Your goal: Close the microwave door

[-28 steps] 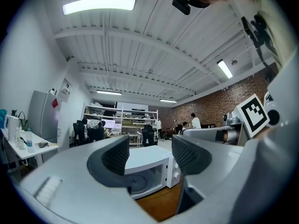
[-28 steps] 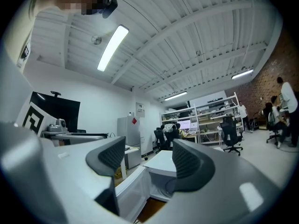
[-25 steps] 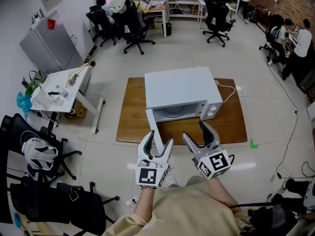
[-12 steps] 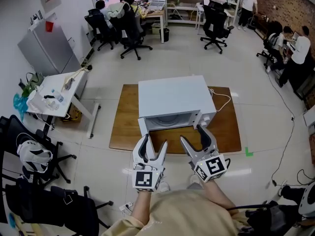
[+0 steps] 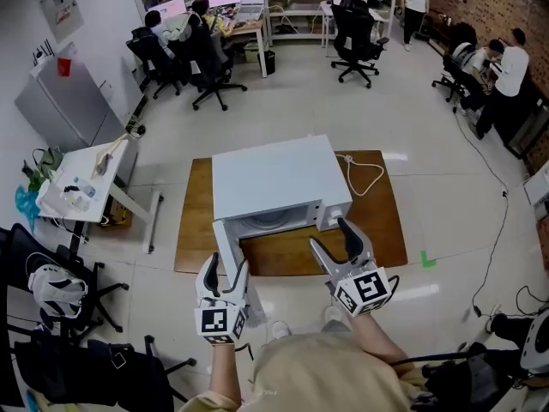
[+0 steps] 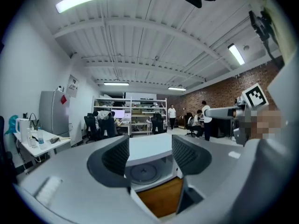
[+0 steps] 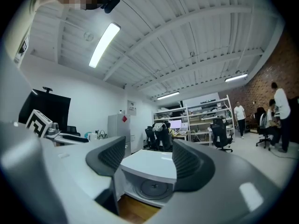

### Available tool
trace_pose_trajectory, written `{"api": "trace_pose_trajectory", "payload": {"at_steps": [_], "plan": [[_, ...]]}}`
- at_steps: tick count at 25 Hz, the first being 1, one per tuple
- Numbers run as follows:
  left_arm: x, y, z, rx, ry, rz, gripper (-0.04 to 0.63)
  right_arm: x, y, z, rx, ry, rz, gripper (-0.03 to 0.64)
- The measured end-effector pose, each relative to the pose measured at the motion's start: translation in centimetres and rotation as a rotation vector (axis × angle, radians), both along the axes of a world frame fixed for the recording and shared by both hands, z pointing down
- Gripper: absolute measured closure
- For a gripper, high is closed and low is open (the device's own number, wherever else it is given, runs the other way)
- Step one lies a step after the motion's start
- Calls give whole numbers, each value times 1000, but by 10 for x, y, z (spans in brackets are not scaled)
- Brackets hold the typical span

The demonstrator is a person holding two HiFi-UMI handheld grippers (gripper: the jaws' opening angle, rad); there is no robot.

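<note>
A white microwave (image 5: pixel 274 181) stands on a low wooden board (image 5: pixel 377 221) on the floor. Its door (image 5: pixel 223 240) stands swung out toward me on the left, and the cavity with the round turntable (image 6: pixel 142 171) shows. My left gripper (image 5: pixel 225 269) is open and empty, right at the door's outer end; whether it touches the door I cannot tell. My right gripper (image 5: pixel 330 235) is open and empty, in front of the microwave's right part above the board. In the right gripper view the microwave (image 7: pixel 149 164) lies between the fingers (image 7: pixel 108 158), with the door (image 7: pixel 117 188) at its left.
A white cable (image 5: pixel 360 174) trails from the microwave over the board. A white side table (image 5: pixel 81 183) and a grey fridge (image 5: pixel 51 101) stand at the left, black office chairs (image 5: pixel 51 350) near me. People sit at desks (image 5: pixel 214 11) at the back. Green tape (image 5: pixel 426 258) marks the floor.
My left gripper has moved left and a little down to the open door's outer end. The right gripper has shifted along the microwave's front. The door is still open.
</note>
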State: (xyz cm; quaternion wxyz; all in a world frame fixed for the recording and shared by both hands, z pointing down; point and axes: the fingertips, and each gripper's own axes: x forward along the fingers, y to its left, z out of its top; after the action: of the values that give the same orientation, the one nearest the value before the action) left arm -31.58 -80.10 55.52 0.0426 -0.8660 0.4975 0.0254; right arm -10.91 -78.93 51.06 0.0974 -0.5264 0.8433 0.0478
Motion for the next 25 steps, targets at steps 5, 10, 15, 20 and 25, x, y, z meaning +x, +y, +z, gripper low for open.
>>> {"api": "trace_pose_trajectory", "payload": {"at_steps": [5, 10, 15, 20, 25], "plan": [[-12, -25, 58, -242, -66, 51, 313, 33, -23, -8, -18, -13, -4, 313], [-49, -27, 129, -491, -33, 111, 313, 37, -41, 6, -42, -62, -35, 313], [-57, -20, 164, -632, 34, 201, 313, 37, -57, 16, -57, -71, -59, 313], [-25, -14, 191, -704, -13, 318, 328, 41, -70, 29, -82, -99, -69, 313], [12, -30, 203, -737, -1, 328, 311, 51, -86, 25, -90, -96, -59, 313]]}}
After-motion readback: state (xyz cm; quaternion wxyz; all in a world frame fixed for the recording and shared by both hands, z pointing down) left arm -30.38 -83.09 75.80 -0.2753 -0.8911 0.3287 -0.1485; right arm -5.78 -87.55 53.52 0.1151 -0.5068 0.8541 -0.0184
